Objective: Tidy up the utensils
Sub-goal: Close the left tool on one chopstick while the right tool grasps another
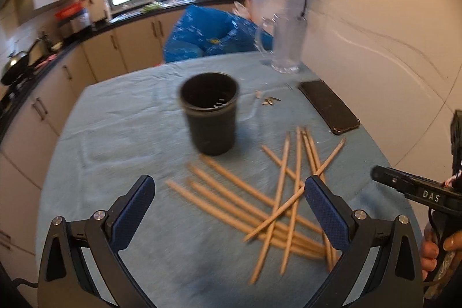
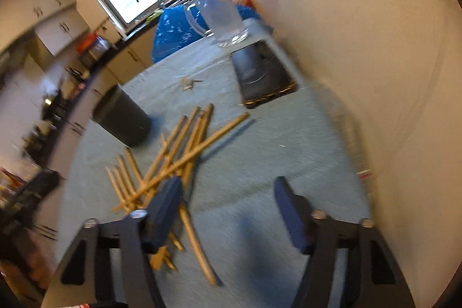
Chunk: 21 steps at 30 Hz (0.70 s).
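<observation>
Several wooden chopsticks [image 1: 277,204] lie crossed in a loose pile on the blue-grey tablecloth [image 1: 130,134]. A black cup [image 1: 209,113] stands upright just beyond them. My left gripper [image 1: 229,192] hangs open above the near end of the pile, nothing between its blue pads. In the right wrist view the same chopsticks [image 2: 173,160] lie left of centre and the black cup [image 2: 122,119] stands to the left. My right gripper [image 2: 228,192] is open over bare cloth, its left finger [image 2: 166,210] over the pile's edge, holding nothing. The right gripper's body [image 1: 418,192] shows at the left view's right edge.
A black phone [image 1: 329,106] lies flat at the right of the table near the wall. A clear glass jug [image 1: 286,42] stands at the far edge. A blue bag [image 1: 213,33] sits behind the table. Kitchen counters and cabinets run along the left.
</observation>
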Tool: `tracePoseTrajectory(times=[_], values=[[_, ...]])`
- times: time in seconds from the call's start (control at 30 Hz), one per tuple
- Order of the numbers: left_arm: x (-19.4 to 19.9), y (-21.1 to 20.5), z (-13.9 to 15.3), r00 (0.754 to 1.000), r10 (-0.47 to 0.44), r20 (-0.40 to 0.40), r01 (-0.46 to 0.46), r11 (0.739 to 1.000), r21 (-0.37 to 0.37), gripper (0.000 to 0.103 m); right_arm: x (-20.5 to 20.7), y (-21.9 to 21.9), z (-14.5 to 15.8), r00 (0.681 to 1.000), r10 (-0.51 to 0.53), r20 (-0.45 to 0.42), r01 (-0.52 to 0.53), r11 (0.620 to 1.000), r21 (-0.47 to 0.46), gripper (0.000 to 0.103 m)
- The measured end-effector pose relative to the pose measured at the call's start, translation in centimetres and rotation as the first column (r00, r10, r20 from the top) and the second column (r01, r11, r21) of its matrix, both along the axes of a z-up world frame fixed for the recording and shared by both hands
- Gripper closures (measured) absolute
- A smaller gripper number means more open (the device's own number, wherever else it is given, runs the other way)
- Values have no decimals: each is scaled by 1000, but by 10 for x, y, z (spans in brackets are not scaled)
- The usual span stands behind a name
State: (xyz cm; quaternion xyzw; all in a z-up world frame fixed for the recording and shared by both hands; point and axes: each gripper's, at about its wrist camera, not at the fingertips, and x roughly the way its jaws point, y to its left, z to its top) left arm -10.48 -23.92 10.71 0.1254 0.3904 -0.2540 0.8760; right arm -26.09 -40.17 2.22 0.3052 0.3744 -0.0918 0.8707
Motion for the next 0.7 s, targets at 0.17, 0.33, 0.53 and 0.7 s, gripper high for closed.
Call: tracePoseTrajectory(times=[0.17,0.33,0.53,0.7], values=[[31,-38,-31,988,-38,-149,40,999,11,27,39,-10,-14,1000,22,-19,-19,994,106,53],[50,-62,-61,974,-43,-224,54,997,47,47,64,-17,-27,998,3,-60,5,990,138,58],[51,-79,-80,966,-88,-242,113,989,91,53,78,-22,-32,996,-9,-90,20,992,122,63],[60,-81,-93,957,-60,-285,93,990,105,88,91,-18,-30,994,-4,-108,11,998,64,67]])
